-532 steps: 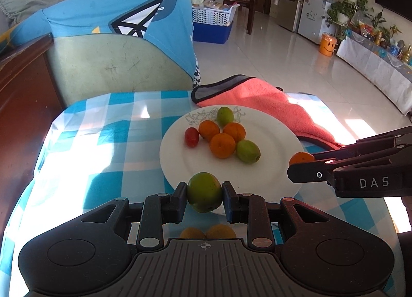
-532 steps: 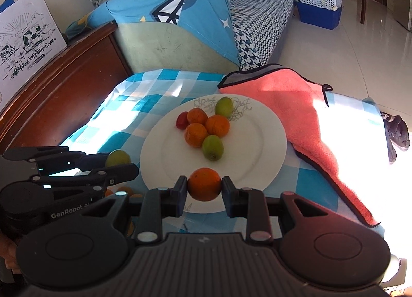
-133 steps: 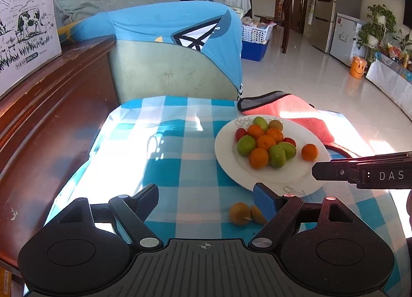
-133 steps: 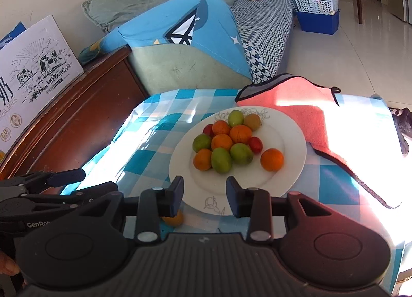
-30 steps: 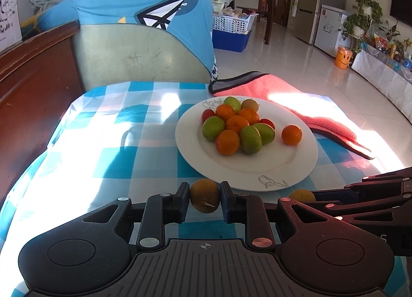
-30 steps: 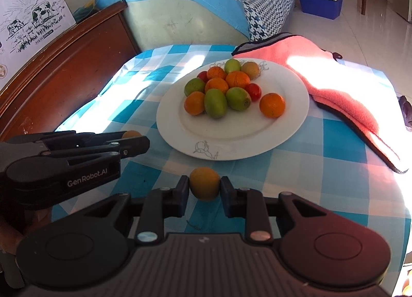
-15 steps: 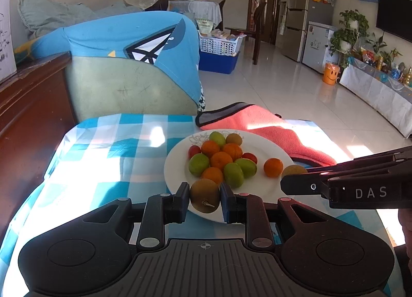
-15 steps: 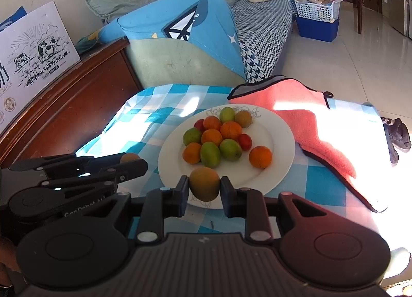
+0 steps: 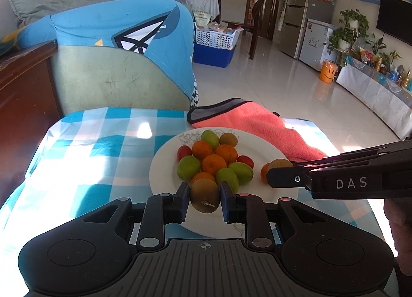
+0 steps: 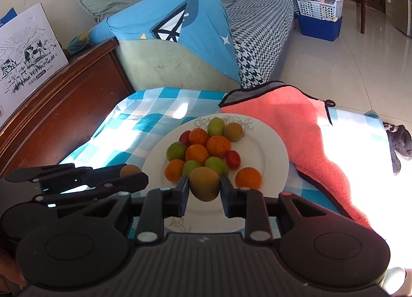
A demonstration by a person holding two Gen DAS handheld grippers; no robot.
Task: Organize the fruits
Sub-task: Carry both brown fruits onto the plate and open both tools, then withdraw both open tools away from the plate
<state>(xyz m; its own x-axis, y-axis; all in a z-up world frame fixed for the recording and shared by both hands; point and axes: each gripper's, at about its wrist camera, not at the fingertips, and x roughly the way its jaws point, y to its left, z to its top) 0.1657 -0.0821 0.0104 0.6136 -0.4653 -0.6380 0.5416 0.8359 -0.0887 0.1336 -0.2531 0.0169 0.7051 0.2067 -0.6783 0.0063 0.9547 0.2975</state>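
A white plate [image 9: 267, 147] [image 10: 270, 147] on the blue checked tablecloth carries a heap of fruit [image 9: 213, 158] [image 10: 203, 150]: oranges, green ones, small red ones. One orange [image 10: 248, 178] lies apart on the plate's right. My left gripper [image 9: 205, 198] is shut on a brown-green fruit with a stem [image 9: 204, 195], above the plate's near rim. My right gripper [image 10: 204, 190] is shut on a yellow-brown fruit [image 10: 204, 186], also over the near rim. From the left wrist view the right gripper [image 9: 273, 177] comes in from the right with its fruit [image 9: 279, 162].
A coral towel [image 9: 257, 124] [image 10: 296, 122] lies behind and right of the plate. A dark wooden cabinet [image 10: 59, 106] borders the table's left. A sofa with a blue cloth [image 9: 121, 37] stands behind. The left gripper [image 10: 134, 178] shows at left in the right wrist view.
Both grippers have lifted their fruit off the tablecloth and carried it forward over the plate's near rim. The heap on the plate has not moved.
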